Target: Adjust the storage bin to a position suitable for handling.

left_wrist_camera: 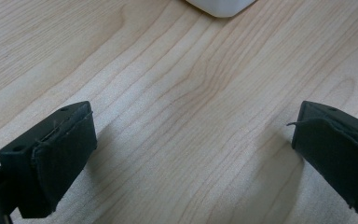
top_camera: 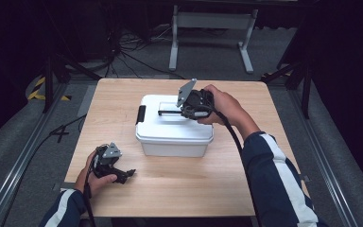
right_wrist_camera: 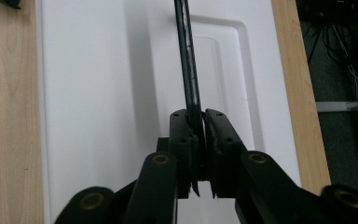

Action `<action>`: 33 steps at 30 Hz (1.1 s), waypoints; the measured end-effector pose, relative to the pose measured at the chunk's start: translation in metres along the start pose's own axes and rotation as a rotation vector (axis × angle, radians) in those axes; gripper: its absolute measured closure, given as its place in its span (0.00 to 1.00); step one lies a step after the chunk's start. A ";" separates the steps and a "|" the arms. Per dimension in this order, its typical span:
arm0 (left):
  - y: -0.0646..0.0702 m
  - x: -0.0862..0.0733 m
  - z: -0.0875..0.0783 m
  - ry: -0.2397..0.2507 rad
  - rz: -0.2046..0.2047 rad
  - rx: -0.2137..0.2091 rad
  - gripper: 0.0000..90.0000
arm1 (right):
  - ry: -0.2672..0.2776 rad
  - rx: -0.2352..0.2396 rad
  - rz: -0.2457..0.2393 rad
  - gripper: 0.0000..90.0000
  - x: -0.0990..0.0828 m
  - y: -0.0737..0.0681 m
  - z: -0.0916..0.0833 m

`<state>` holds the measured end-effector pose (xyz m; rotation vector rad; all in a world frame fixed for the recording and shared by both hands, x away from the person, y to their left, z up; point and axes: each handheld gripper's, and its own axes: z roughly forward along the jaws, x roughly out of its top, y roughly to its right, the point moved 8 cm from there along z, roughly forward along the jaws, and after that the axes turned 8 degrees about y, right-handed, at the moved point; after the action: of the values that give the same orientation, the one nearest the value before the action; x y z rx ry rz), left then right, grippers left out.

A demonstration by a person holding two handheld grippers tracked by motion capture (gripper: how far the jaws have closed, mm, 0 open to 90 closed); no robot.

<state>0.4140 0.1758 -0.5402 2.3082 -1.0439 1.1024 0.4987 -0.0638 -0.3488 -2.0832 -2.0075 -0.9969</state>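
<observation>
A white plastic storage box (top_camera: 172, 137) with a black side latch (top_camera: 141, 114) stands in the middle of the wooden table. Its thin black carry handle (top_camera: 169, 112) is raised off the lid (right_wrist_camera: 88, 93). My right gripper (top_camera: 185, 111) is shut on that handle (right_wrist_camera: 189, 65), whose bar runs up between the two jaws. My left gripper (top_camera: 127, 174) rests low over the table's near left part, open, with bare wood between its black pads (left_wrist_camera: 65, 149). A corner of the white box (left_wrist_camera: 221, 7) shows at the top of the left gripper view.
The table top (top_camera: 217, 184) ends close behind the box and at the right. Beyond it are dark floor, cables (top_camera: 123, 56) and a grey metal stand (top_camera: 212, 28). Rails (top_camera: 23, 156) run along the left side.
</observation>
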 end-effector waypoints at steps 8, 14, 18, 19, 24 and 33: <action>0.000 0.000 0.000 0.001 0.000 0.000 0.00 | -0.041 0.010 -0.023 0.91 0.001 0.000 0.008; 0.000 0.000 0.000 0.002 0.000 0.000 0.00 | -0.045 0.007 -0.047 0.93 0.002 0.000 0.009; 0.000 0.000 0.000 0.001 0.000 0.000 0.00 | -0.025 0.003 -0.052 0.94 0.004 0.001 0.006; 0.000 0.000 0.000 0.001 0.000 0.000 0.00 | -0.025 0.003 -0.052 0.94 0.004 0.001 0.006; 0.000 0.000 0.000 0.001 0.000 0.000 0.00 | -0.017 -0.003 -0.058 0.94 0.006 0.001 0.005; 0.000 0.000 0.000 0.000 0.000 0.001 0.00 | 0.023 -0.035 -0.072 0.94 0.013 0.005 -0.007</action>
<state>0.4140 0.1758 -0.5401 2.3088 -1.0437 1.1029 0.4997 -0.0566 -0.3347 -2.0198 -2.0827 -1.0707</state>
